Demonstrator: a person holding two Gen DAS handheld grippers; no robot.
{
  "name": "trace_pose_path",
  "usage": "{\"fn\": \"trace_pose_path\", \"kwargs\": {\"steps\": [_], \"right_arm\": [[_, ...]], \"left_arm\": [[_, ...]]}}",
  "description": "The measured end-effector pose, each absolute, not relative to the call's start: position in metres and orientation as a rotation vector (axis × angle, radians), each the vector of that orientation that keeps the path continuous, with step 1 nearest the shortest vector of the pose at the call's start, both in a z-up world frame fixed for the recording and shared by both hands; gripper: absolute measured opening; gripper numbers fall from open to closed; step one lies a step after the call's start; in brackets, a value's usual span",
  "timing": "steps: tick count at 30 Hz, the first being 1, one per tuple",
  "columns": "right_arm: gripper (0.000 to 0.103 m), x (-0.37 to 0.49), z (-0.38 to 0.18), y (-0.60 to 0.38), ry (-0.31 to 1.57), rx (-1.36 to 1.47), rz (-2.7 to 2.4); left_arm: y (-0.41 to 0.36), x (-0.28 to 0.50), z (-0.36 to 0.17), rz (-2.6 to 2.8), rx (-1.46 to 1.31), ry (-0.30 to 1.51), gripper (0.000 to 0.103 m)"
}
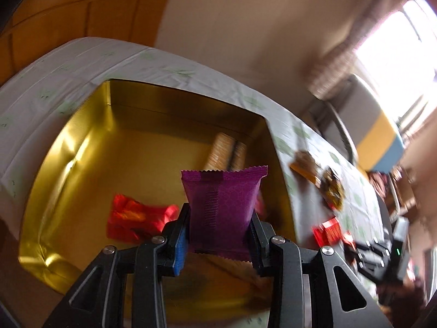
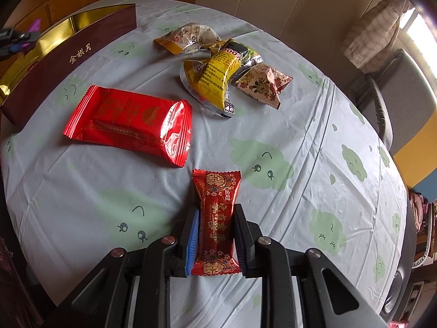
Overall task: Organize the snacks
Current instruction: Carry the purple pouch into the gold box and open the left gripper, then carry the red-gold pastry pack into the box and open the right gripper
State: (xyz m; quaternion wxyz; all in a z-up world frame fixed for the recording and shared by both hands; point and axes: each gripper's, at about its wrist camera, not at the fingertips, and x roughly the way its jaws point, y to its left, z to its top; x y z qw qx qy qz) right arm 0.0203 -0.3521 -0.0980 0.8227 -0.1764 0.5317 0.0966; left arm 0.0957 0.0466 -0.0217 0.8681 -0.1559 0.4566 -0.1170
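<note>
The left gripper [image 1: 220, 218] clamps a purple packet [image 1: 222, 207] above the gold-lined box [image 1: 68, 147], hiding part of its floor. The right gripper [image 2: 215, 218] pinches a red patterned candy [image 2: 216, 224] over the tablecloth [image 2: 314, 142]; the box contents are blurred.

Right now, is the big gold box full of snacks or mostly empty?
Mostly empty. The left wrist view shows the gold box with much bare floor, only a red packet and brown rolls inside; the purple packet hangs above it.

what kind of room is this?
Likely a home dining or living room: a round table under a cloud-print tablecloth, a curtained window beside a chair, and loose snack packets by a gold-lined gift box.
</note>
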Motion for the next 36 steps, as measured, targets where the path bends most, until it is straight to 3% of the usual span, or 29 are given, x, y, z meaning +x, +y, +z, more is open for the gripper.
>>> {"fn": "trace_pose_path", "kwargs": {"steps": [11,14,36], "right_arm": [[0.025,0.022,-0.098,-0.353,1.131,-0.372,0.208],[0.025,0.022,-0.097,-0.353,1.131,-0.368,0.208],[0.024,0.019,-0.096,-0.351,1.121,-0.361,0.188]], "left_arm": [[0.054,0.179,-0.043,-0.127,-0.363,1.012,0.039],[0.051,0.187,-0.053,-0.121,-0.346,1.054,0.045],[0.052,0.063,-0.043,-0.023,-0.196,0.943,0.047]]}}
